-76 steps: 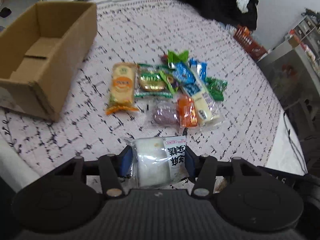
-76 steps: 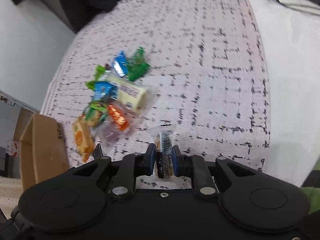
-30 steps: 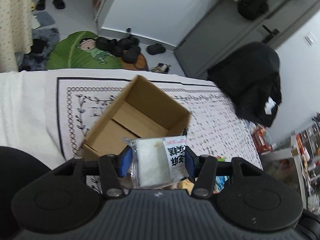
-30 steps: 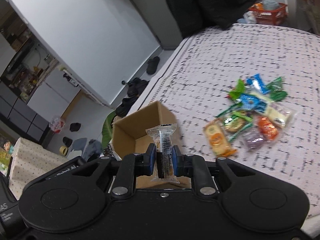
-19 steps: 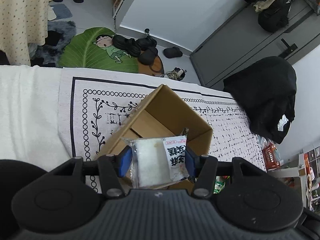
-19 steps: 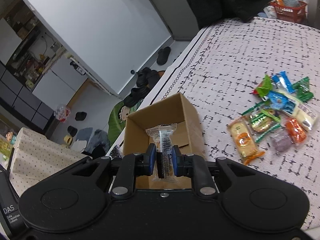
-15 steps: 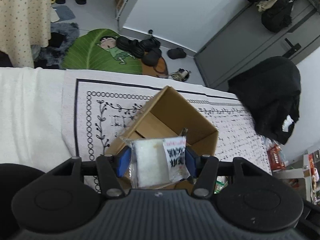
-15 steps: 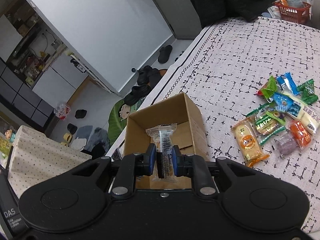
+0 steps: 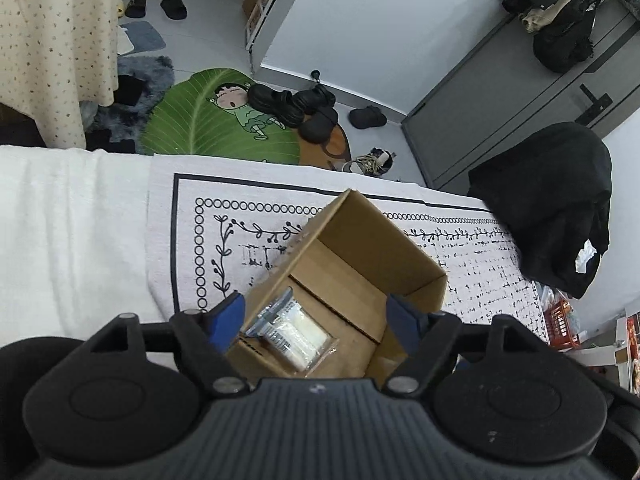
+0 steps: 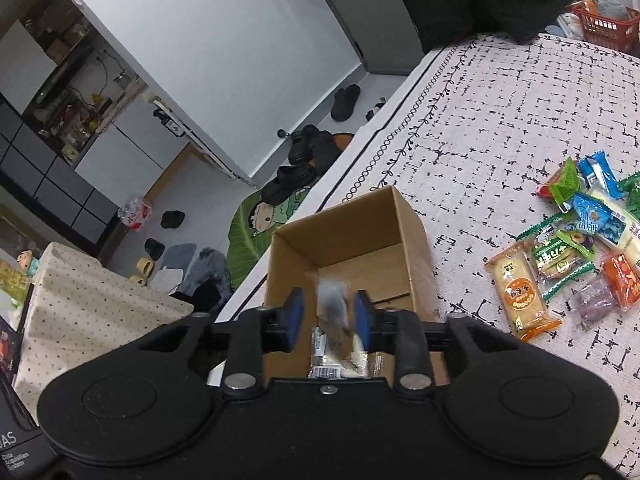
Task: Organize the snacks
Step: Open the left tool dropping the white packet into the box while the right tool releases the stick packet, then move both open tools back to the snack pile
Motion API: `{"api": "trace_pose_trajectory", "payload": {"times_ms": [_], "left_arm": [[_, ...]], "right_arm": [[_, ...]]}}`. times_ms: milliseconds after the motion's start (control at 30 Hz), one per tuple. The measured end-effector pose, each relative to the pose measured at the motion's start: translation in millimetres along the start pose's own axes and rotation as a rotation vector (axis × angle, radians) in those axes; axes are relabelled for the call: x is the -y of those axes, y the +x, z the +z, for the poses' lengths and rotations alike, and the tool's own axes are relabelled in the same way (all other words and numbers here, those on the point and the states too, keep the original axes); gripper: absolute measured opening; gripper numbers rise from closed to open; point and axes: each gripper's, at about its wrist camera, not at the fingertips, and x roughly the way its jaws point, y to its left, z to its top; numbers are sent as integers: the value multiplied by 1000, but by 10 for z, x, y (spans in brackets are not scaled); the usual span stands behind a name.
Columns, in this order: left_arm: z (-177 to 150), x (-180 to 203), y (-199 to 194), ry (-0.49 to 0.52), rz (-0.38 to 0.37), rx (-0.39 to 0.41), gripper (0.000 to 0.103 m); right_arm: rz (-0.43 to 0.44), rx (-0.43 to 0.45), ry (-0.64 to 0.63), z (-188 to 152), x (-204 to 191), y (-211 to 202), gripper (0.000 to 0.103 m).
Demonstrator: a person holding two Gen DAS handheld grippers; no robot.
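An open cardboard box [image 9: 400, 256] stands on the patterned cloth, right below both grippers. My left gripper [image 9: 315, 318] hangs over it with its jaws opening wide and nothing between them. The white snack pack [image 9: 294, 332] lies loose on the box floor beneath. In the right wrist view the box [image 10: 360, 224] is straight ahead. My right gripper [image 10: 328, 315] has its jaws opening, and the small clear-wrapped snack [image 10: 334, 306] is a blur between the pads, free of them. A pile of wrapped snacks [image 10: 576, 248] lies on the cloth to the right.
The cloth [image 9: 208, 232] with its black border covers a white bed, whose edge runs just beyond the box. Past the edge, the floor holds a green leaf mat [image 9: 208, 128] and black shoes [image 9: 296, 108]. A black garment [image 9: 560, 208] hangs at the right.
Both grippers have opened. The white pack has dropped from the left jaws into the box. The small wrapped snack has come loose from the right pads and blurs between them.
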Motion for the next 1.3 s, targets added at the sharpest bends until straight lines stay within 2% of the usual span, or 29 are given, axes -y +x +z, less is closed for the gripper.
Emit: {"api": "trace_pose_trajectory", "payload": {"times_ms": [67, 267, 433, 500, 700, 1000, 1300], "left_arm": [[-4, 4, -29, -3, 5, 7, 78], [-72, 94, -115, 16, 4, 25, 86], [-168, 233, -190, 52, -22, 33, 102], [-214, 296, -218, 72, -39, 35, 103], [-378, 500, -279, 158, -50, 28, 103], [-611, 722, -332, 262, -84, 0, 103], [-883, 894, -349, 349, -102, -53, 103]], "right_arm": [[-11, 17, -4, -1, 24, -70, 51], [-53, 70, -19, -11, 197, -355, 63], [-94, 86, -38, -44, 382, -582, 72], [-108, 99, -46, -61, 452, -678, 82], [-141, 137, -74, -98, 611, -924, 95], [-199, 170, -61, -147, 919, -1209, 103], [-230, 180, -15, -205, 1292, -1381, 103]]}}
